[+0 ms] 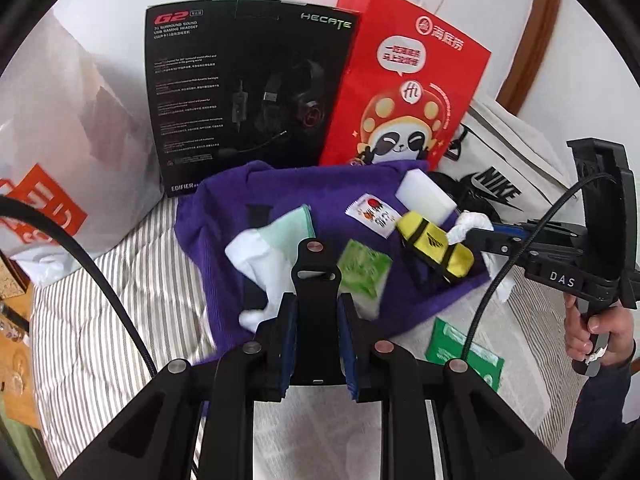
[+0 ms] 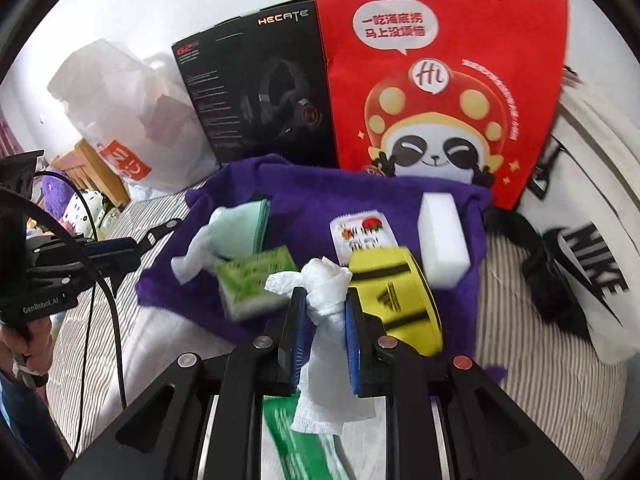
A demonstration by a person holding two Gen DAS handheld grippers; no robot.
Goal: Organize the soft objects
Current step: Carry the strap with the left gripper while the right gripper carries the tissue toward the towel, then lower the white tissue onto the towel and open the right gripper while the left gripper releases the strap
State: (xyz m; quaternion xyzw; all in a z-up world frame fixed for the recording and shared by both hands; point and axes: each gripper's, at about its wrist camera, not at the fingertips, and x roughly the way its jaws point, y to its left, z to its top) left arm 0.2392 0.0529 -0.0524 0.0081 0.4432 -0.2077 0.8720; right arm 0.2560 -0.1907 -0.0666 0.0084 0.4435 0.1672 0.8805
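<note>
A purple towel point(image 1: 320, 200) point(image 2: 304, 188) lies spread on the striped bed. On it rest a white and mint cloth point(image 1: 272, 240), a green sponge pack point(image 1: 362, 272), a yellow and black pouch point(image 1: 436, 248), a small printed sachet point(image 1: 372, 212) and a white foam block point(image 1: 424, 196). My left gripper point(image 1: 317, 304) is shut on a flat black piece with a metal rivet point(image 1: 316, 256), held above the towel's near side. My right gripper point(image 2: 326, 296) is shut on a crumpled white paper towel point(image 2: 326, 280), over the towel beside the yellow pouch point(image 2: 396, 300).
A black headset box point(image 1: 248, 88), a red paper bag point(image 1: 404, 88), a white plastic bag point(image 1: 68, 140) and a white Nike bag point(image 1: 500, 176) stand along the back. A green packet point(image 1: 464, 350) lies on the striped bedding point(image 1: 100, 320). A hand point(image 1: 600, 332) grips the right handle.
</note>
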